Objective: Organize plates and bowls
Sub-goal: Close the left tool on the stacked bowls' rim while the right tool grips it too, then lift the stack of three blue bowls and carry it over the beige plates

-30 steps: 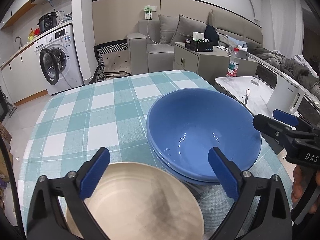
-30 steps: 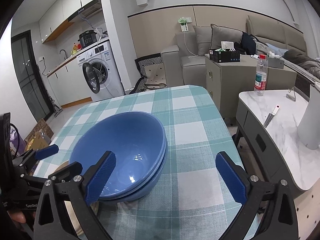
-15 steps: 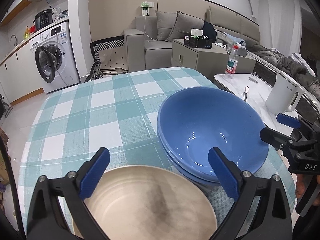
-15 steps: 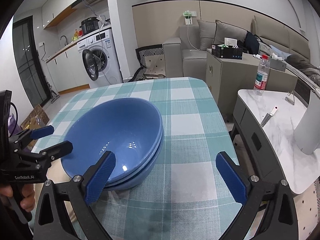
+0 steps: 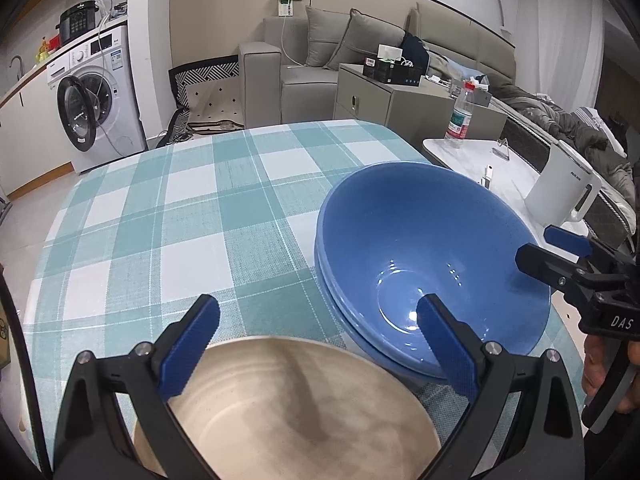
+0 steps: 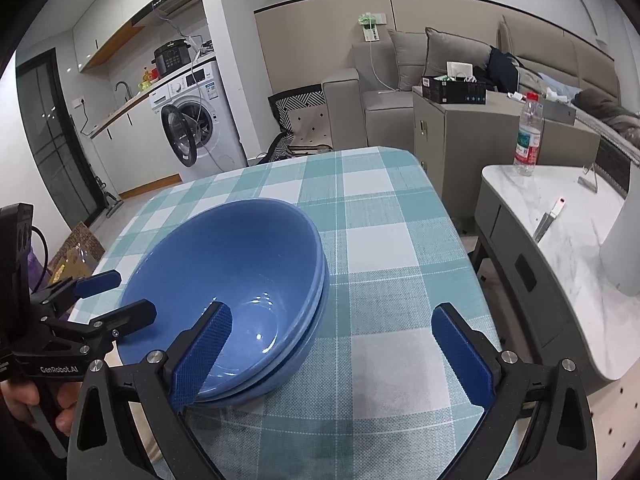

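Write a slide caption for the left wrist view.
Open left gripper above a beige plate, beside nested blue bowls on a checked tablecloth.

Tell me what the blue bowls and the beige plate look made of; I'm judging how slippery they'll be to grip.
Blue bowls: probably glazed ceramic, possibly melamine; glossy, with sharp light reflections in the well. Two sit nested.

Beige plate: probably ceramic with a matte or satin finish; it shows faint concentric rings, a soft shadow and no sharp highlights. Stoneware is a guess.

The glossy bowls likely slip more.
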Tool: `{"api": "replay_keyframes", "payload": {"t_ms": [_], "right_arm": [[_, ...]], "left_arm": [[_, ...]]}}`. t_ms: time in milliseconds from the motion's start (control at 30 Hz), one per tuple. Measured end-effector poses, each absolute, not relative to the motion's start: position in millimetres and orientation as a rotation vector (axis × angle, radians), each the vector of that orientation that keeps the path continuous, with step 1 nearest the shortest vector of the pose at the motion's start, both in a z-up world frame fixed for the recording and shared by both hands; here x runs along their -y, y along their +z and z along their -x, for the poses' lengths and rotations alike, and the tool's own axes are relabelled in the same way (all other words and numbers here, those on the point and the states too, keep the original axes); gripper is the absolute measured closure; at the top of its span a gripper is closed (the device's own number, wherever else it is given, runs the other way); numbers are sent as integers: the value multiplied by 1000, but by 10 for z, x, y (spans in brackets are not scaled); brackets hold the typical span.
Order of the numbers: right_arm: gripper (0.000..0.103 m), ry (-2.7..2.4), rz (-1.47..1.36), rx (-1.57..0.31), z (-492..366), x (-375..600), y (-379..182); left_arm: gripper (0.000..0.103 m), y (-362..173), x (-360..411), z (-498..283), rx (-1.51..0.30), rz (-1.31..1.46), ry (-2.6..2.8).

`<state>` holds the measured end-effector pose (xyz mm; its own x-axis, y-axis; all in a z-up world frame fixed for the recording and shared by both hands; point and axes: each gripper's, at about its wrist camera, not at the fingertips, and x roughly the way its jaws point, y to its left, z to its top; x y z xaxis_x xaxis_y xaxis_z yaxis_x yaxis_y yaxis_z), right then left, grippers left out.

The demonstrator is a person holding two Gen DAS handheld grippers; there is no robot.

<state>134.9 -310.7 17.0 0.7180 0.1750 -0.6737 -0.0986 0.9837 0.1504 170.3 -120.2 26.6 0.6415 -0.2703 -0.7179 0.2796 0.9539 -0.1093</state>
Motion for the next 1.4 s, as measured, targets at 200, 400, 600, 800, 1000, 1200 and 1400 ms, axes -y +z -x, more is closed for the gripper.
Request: {"api": "replay_keyframes", "payload": {"t_ms": [200,400,600,800,1000,1200,1400], "right_arm": [[4,175,-120,-762,-1374,3086,104],[18,209,-146,-780,-1428,3042,34],[27,256,-190,-810,-1468,2997,-37],[35,263,-190,-809,-1465,2933,-38],[43,285,-173,-804,-1440,2842,-23],[43,277,-171,-798,-1435,2837,-13],[43,275,-177,-792,-1420,2858,10]], "left_arm": [[4,252,1219,-1732,-817,0,-335],[5,222,1225,-1765,-829,21,-353],[15,192,1221,-1795,-850,64,-376],[32,197,1279,-1781,-863,61,-398],[45,227,1361,-1756,-873,44,-414],[49,244,1440,-1726,-867,10,-408],[49,254,1448,-1719,-872,12,-402]]}}
